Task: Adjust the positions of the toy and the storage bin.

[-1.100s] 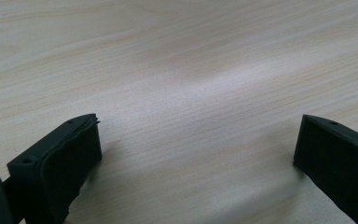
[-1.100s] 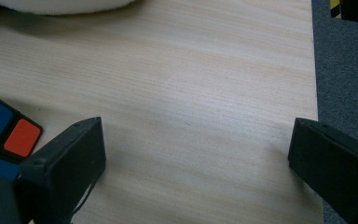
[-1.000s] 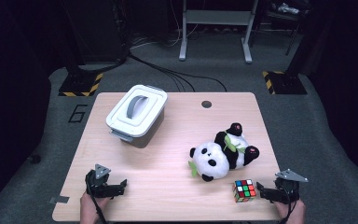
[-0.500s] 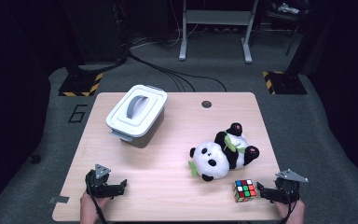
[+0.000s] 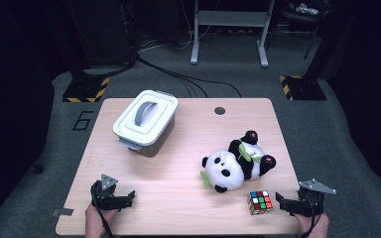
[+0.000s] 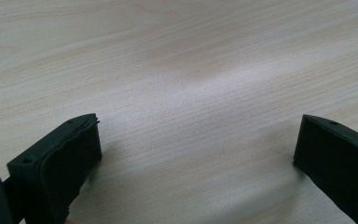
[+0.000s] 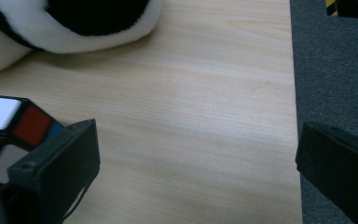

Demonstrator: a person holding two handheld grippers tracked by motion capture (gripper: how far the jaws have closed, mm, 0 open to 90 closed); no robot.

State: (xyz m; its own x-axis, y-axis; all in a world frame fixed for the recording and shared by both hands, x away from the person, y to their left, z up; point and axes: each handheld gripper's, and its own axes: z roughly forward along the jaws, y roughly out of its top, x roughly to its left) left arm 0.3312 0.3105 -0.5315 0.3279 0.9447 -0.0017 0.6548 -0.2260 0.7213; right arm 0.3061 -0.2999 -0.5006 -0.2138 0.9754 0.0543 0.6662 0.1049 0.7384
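A small plastic puzzle cube with a black frame and coloured square stickers [image 5: 260, 202] sits on the light wood-grain table [image 5: 188, 148], close to its near edge and toward the right corner. In the high view its top face shows a three-by-three grid of mixed red, green, white and blue squares, and the side faces are darker. It stands flat and square on the tabletop, slightly turned against the table's edge. In the right gripper view the puzzle cube [image 7: 14, 133] appears at the lower left, showing a white sticker, red ones and a sliver of blue, partly hidden behind one black jaw.

The right gripper [image 5: 287, 203], held in a hand at the bottom right, lies just beside the cube on its right, pointing toward it. Its jaws stand wide apart with nothing between them but bare wood; one jaw is next to the cube, and whether it touches cannot be told.

Just behind the cube lies a black-and-white plush panda with green leaf trim [image 5: 235, 163], on its back, near the cube but apart from it.

The left gripper [image 5: 124, 199] rests at the near left of the table, well apart from the cube, its jaws spread wide over bare wood.

A white lidded plastic box with a grey handle [image 5: 145, 121] stands at the far left.
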